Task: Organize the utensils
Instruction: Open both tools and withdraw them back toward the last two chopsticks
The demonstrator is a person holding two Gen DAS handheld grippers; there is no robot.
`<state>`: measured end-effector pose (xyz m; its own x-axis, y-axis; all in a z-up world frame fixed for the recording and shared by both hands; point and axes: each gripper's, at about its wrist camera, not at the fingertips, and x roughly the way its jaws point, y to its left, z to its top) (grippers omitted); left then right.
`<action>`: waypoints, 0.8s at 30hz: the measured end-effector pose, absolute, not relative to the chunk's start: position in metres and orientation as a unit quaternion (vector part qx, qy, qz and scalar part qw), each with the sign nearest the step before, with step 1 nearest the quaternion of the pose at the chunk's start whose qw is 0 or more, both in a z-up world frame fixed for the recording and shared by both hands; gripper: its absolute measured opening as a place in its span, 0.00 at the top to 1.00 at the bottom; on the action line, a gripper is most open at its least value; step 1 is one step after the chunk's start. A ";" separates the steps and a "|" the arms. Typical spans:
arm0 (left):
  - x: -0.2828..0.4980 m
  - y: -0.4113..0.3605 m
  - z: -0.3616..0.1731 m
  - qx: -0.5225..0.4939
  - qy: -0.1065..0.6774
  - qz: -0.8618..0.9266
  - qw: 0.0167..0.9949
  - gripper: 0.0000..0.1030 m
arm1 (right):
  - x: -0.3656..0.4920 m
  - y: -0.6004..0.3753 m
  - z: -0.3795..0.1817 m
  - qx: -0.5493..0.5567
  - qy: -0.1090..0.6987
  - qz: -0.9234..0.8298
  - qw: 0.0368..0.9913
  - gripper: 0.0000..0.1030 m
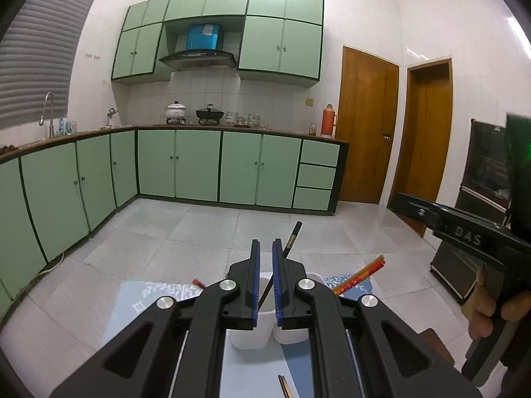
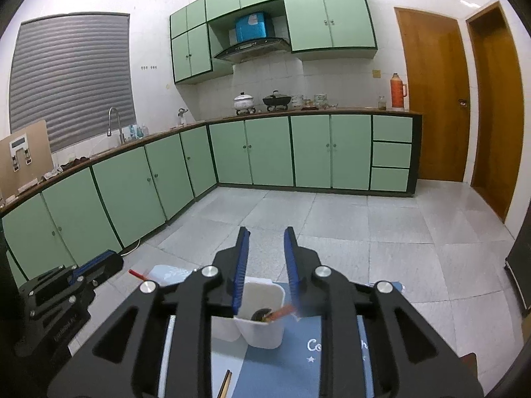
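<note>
My left gripper (image 1: 265, 242) is shut to a thin slit on a black chopstick (image 1: 293, 237). The stick slants up past the right finger, and its lower end dips into the left white cup (image 1: 249, 335). Beside that cup stands a second white cup (image 1: 292, 333), with red-and-yellow chopsticks (image 1: 360, 273) leaning out to its right. My right gripper (image 2: 265, 230) hangs open over the right-hand white cup (image 2: 265, 335). A blurred red chopstick (image 2: 282, 311) lies across this cup's mouth, clear of the pads. The left gripper (image 2: 94, 265) shows at the lower left of the right wrist view.
Both cups stand on a blue mat (image 2: 298, 361). A loose pair of chopsticks (image 2: 225, 384) lies near its front edge, and a red stick tip (image 2: 136, 273) pokes out at the left. A hand (image 1: 488, 315) holds the other gripper at the right. Green cabinets ring the tiled floor.
</note>
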<state>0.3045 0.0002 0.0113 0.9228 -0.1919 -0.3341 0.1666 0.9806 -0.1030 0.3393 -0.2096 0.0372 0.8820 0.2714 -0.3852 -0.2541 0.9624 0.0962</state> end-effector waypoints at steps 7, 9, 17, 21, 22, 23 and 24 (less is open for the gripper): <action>0.261 0.029 0.016 -0.066 0.140 -0.076 0.985 0.74 | 0.292 -0.234 0.024 0.041 0.193 0.127 0.972 0.62; 0.246 0.036 0.011 -0.069 0.138 -0.070 0.985 0.72 | 0.279 -0.239 0.016 0.043 0.195 0.124 0.972 0.59; 0.205 0.048 -0.036 -0.080 0.184 -0.059 0.978 0.71 | 0.225 -0.241 -0.059 0.039 0.259 0.115 0.958 0.57; 0.193 0.043 -0.067 -0.086 0.216 -0.059 0.971 0.66 | 0.204 -0.235 -0.103 0.048 0.303 0.107 0.946 0.54; 0.191 0.040 -0.072 -0.081 0.219 -0.058 0.971 0.62 | 0.198 -0.233 -0.116 0.056 0.313 0.100 0.943 0.53; 0.188 0.037 -0.080 -0.074 0.223 -0.057 0.970 0.60 | 0.193 -0.232 -0.123 0.061 0.317 0.099 0.941 0.52; 0.184 0.033 -0.089 -0.069 0.231 -0.060 0.969 0.60 | 0.188 -0.228 -0.132 0.064 0.321 0.097 0.940 0.52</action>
<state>0.1845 0.0332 -0.0891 0.8864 -0.1484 -0.4386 0.0848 0.9832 -0.1614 0.1879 -0.2282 -0.1321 0.7745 0.2239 -0.5916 -0.1423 0.9729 0.1820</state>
